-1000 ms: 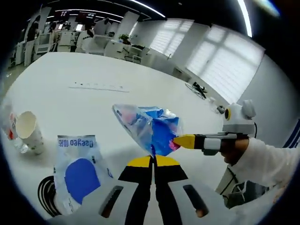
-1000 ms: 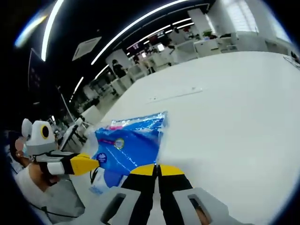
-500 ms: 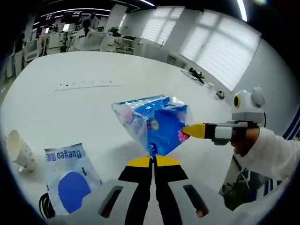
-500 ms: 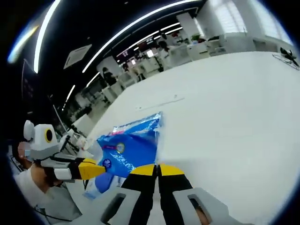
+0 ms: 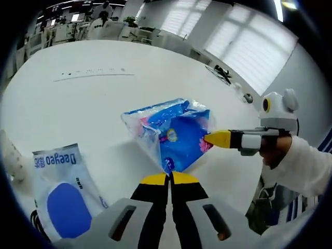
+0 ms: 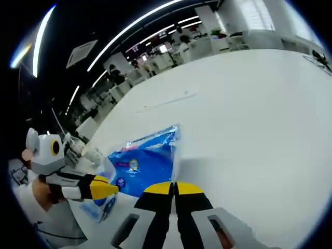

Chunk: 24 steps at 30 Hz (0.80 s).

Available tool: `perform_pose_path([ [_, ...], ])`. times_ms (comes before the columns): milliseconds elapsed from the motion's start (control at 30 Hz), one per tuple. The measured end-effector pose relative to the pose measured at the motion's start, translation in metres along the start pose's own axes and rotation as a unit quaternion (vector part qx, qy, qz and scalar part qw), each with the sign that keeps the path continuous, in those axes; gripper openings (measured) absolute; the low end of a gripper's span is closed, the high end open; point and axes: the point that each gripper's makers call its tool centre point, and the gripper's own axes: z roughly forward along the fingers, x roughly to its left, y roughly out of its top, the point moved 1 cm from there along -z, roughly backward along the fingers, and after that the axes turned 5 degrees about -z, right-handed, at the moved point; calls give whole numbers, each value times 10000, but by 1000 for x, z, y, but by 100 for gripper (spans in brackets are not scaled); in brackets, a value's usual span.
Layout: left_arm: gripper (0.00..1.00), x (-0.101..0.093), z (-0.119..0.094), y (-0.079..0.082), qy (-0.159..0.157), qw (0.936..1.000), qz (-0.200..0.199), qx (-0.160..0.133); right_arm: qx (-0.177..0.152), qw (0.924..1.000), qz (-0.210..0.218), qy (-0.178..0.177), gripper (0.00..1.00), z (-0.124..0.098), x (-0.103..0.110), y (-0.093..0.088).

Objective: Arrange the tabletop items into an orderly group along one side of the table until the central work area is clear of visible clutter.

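Both grippers — left gripper [image 5: 169,178] and right gripper [image 6: 174,185] — stay pinched shut on the blue packet [image 5: 174,135], which has dropped closer to the counter [image 5: 93,104] beside the white pouch [image 5: 59,194] at its near edge — likely about to be set down.

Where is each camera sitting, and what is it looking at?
Left gripper view: rides the left tongs, looking across the white table at the crinkly blue plastic packet; the right tongs and a white sleeve enter.
Right gripper view: rides the right tongs, facing the same packet; the left tongs enter.
Shared: packet, table, both tongs pinching it.
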Motion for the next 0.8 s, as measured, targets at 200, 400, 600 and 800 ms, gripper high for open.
perform_pose_path([
  [200, 0, 9, 17, -6, 31, 9998, -129, 131, 170, 9998, 8, -33, 0, 10, -13, -6],
  [400, 0, 18, 28, -13, 91, 9994, -157, 299, 376, 9993, -6, -29, 0, 22, -17, -21],
  [600, 0, 26, 36, -20, 170, 9986, -246, 447, 541, 9985, -47, -77, 0, 31, -26, -33],
  [800, 0, 28, 43, -28, 195, 9978, -293, 553, 585, 9982, 84, -120, 0, 28, -29, -38],
])
